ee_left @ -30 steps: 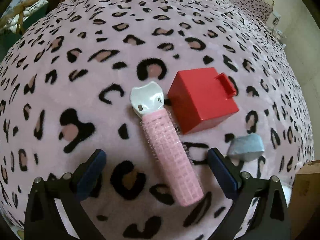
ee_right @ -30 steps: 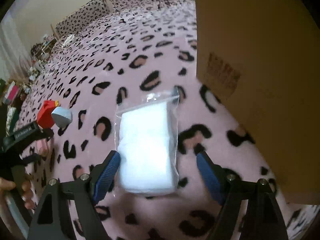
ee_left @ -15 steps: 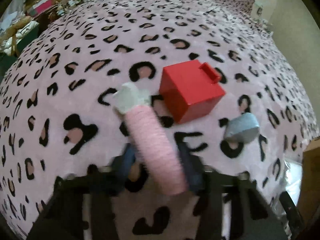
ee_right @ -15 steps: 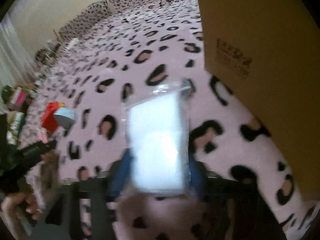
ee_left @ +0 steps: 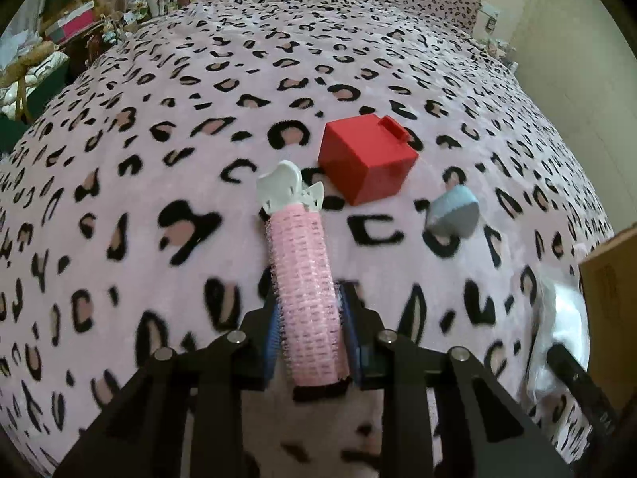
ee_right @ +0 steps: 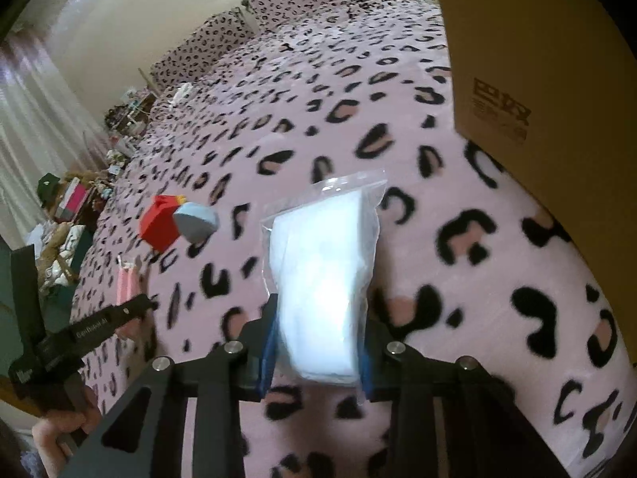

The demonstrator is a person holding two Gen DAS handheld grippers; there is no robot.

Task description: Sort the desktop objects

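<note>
My left gripper (ee_left: 309, 338) is shut on a pink hair roller (ee_left: 304, 279) with a white clip end, and the roller points away over the leopard-print blanket. Beyond it lie a red box (ee_left: 368, 159) and a grey-blue wedge (ee_left: 454, 213). My right gripper (ee_right: 314, 348) is shut on a clear bag of white sheets (ee_right: 324, 271), which stands up between the blue pads. In the right wrist view the left gripper (ee_right: 131, 306) shows at the left edge with the pink roller (ee_right: 127, 283), a hand below it. The red box (ee_right: 159, 223) and the wedge (ee_right: 197, 221) lie behind.
A tall cardboard box (ee_right: 557, 79) stands close on the right of the bag; its corner (ee_left: 613, 279) shows at the right edge of the left wrist view. The blanket (ee_left: 199, 119) covers a bed, with cluttered shelves (ee_left: 47, 40) past its far left edge.
Both grippers closed: the left on the pink roller, the right on the bag. Each object has come up off the blanket, and both views have tilted to show more of the room.
</note>
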